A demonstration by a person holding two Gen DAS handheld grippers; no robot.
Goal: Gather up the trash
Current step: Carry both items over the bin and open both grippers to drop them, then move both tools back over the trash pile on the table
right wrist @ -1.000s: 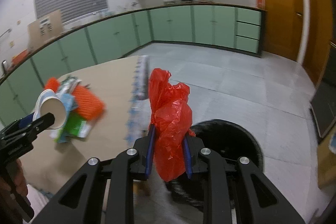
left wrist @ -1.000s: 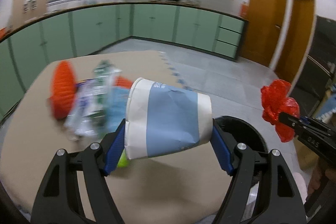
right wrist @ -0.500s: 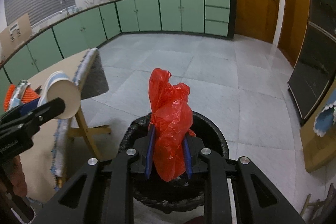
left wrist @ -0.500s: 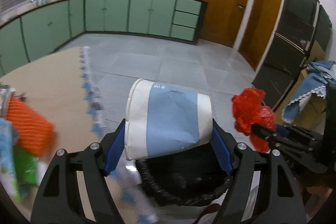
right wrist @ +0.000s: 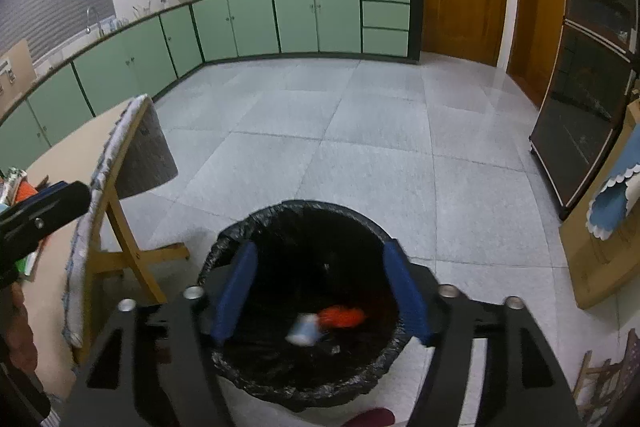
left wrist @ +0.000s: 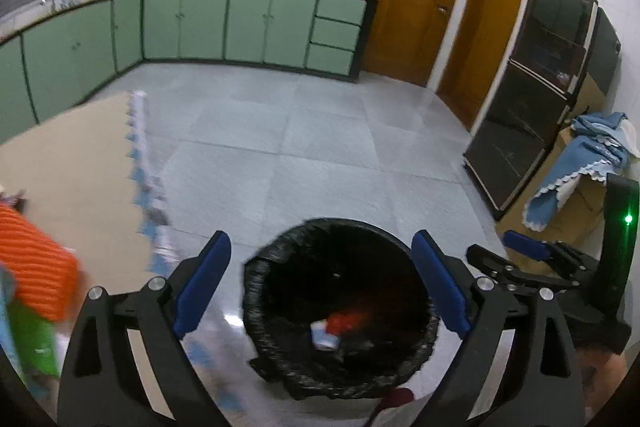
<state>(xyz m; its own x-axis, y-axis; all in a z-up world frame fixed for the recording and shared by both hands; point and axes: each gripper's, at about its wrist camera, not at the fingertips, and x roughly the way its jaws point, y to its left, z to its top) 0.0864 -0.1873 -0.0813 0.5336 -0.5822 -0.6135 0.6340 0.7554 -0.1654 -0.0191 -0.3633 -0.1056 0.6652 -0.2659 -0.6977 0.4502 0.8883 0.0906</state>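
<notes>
Hovering spread and empty over the bin (right wrist: 224,247), the left gripper (left wrist: 320,287) and right gripper (right wrist: 320,291) have just dropped the cup (right wrist: 302,333) and red bag (right wrist: 342,317) inside; table litter (left wrist: 36,283) remains.

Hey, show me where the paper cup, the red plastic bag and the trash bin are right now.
paper cup (right wrist: 303,333), right wrist view, on its blue side, lying inside the bin.
red plastic bag (right wrist: 342,316), right wrist view, middle of the crumpled red bundle.
trash bin (left wrist: 256,301), left wrist view, left rim of its black liner.

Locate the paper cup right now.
The cup lies inside the black-lined bin on the floor, just left of the red bag; both wrist views show it.
</notes>
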